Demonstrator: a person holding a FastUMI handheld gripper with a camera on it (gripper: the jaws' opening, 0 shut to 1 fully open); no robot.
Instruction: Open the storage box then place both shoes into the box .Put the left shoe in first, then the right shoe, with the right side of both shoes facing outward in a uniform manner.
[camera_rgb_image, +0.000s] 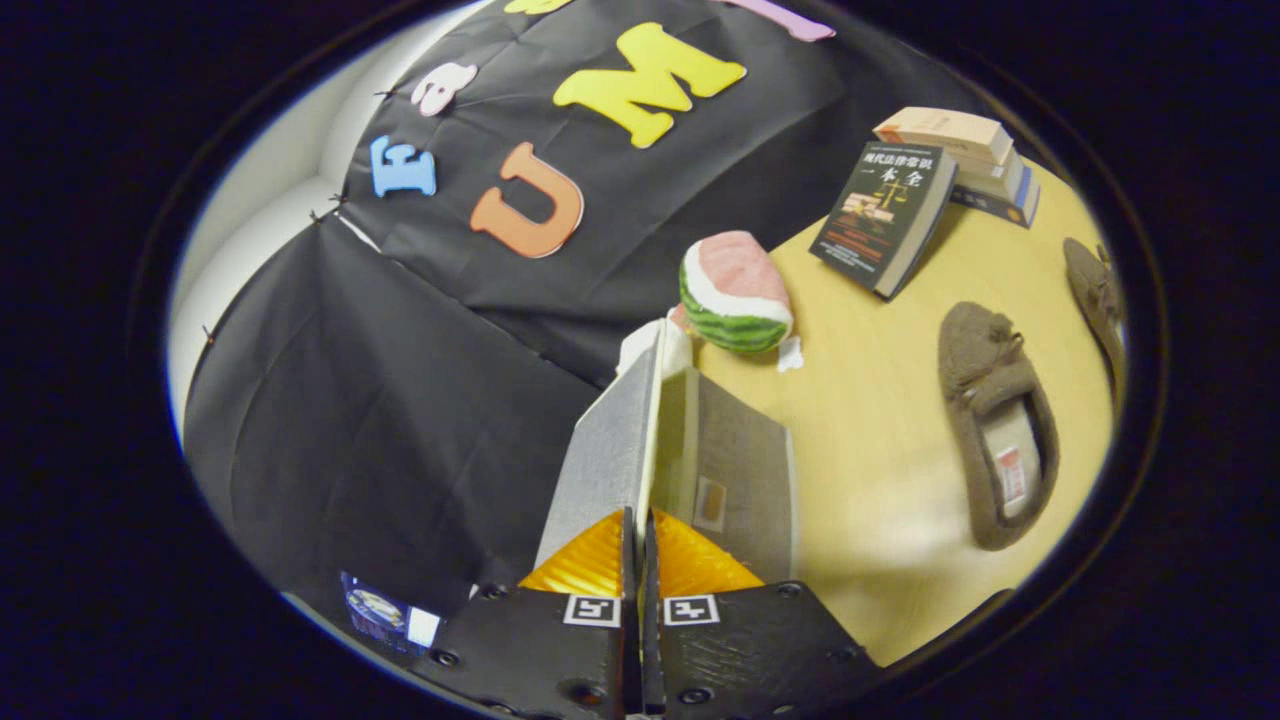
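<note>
your gripper (640, 530) pinches raised lid (610, 450) of storage box (740, 470), fingers nearly together on it. two shoes (995, 420) (1095, 300) lie on table (880, 480) beyond box. one watermelon slice (735, 292), four books (885, 215).

The far shoe (1095, 300) is running off at the view's rim, only part showing. The box's (735, 480) inside is hiding behind its raised lid (610, 450), whose near edge is disappearing between the fingers (590, 560).

Staged recording booth, not lived-in room: black cloth wall (400, 400) behind pale wood table (880, 460); props laid out: books (960, 160), toy watermelon slice (735, 295), slippers (995, 420)
</note>
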